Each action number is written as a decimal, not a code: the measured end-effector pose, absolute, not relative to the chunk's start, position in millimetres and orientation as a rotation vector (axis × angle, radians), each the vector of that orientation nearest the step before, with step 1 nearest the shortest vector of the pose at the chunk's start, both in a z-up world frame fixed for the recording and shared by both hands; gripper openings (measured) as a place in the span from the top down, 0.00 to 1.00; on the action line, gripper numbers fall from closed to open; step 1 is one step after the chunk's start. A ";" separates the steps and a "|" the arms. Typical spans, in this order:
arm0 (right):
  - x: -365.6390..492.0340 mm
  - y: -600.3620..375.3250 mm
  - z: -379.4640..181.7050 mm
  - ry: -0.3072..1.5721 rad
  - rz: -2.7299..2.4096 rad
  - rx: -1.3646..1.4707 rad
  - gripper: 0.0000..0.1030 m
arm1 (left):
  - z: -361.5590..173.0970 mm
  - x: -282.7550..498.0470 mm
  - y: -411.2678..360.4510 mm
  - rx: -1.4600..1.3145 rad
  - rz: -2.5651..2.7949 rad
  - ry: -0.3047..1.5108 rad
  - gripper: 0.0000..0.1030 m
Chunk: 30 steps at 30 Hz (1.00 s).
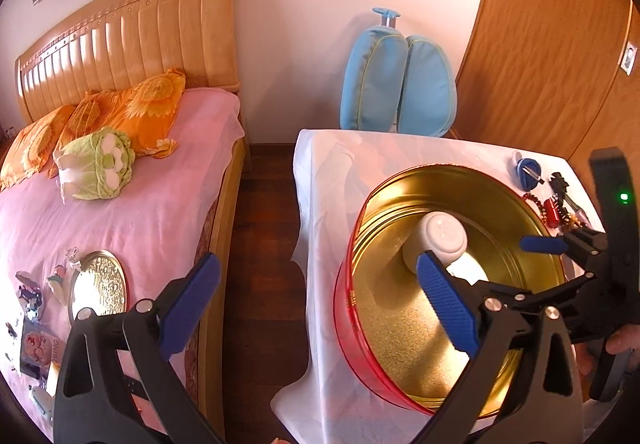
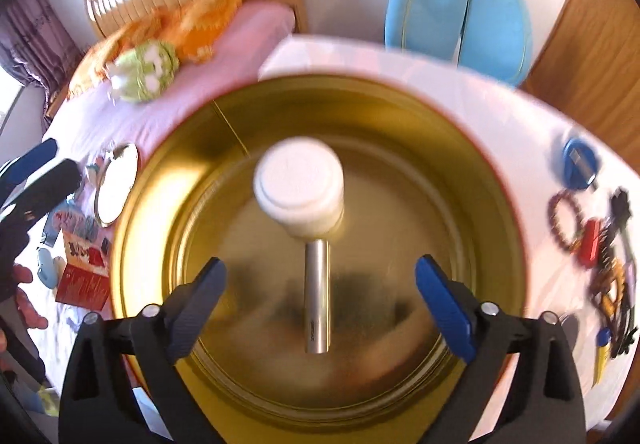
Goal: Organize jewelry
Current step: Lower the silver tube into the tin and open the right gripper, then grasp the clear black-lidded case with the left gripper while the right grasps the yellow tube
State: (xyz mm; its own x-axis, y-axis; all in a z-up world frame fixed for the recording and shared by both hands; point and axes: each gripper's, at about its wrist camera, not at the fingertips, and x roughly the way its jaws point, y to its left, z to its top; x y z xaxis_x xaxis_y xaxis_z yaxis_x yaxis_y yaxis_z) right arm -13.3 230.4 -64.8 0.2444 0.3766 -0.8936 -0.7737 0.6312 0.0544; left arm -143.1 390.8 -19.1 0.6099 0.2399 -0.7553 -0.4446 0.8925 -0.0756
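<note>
A round red tin [image 1: 352, 308] with a gold inside stands on a white-clothed table [image 1: 328, 164]; from above its gold rim [image 2: 168, 148] fills the right wrist view. Inside lie a white jar [image 1: 438, 240] [image 2: 300, 188] and a silver metal tube [image 2: 317, 296]. My left gripper [image 1: 316, 304] is open and empty, its right finger over the tin, its left finger over the floor. My right gripper [image 2: 320, 304] is open over the tin, above the tube; it also shows in the left wrist view [image 1: 548, 244]. Bead bracelets and jewelry [image 2: 600, 244] lie right of the tin.
A blue round case [image 2: 580, 164] lies beside the jewelry. The bed [image 1: 120, 212] on the left holds the tin's lid [image 1: 98, 286], a green plush toy [image 1: 96, 168] and small items. A blue chair back [image 1: 396, 80] stands behind the table. The right wrist view is blurred.
</note>
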 end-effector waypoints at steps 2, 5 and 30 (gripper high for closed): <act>-20.3 221.1 -52.8 0.981 0.804 -0.450 0.04 | -16.0 -139.8 387.0 -0.254 0.375 0.820 0.07; -30.7 207.5 -43.1 0.939 0.771 -0.430 0.04 | -12.7 -131.2 377.0 -0.221 0.316 0.816 0.07; 21.6 -134.5 -23.1 0.923 0.328 0.001 0.04 | -1.5 -5.9 88.4 0.026 -0.098 0.930 0.07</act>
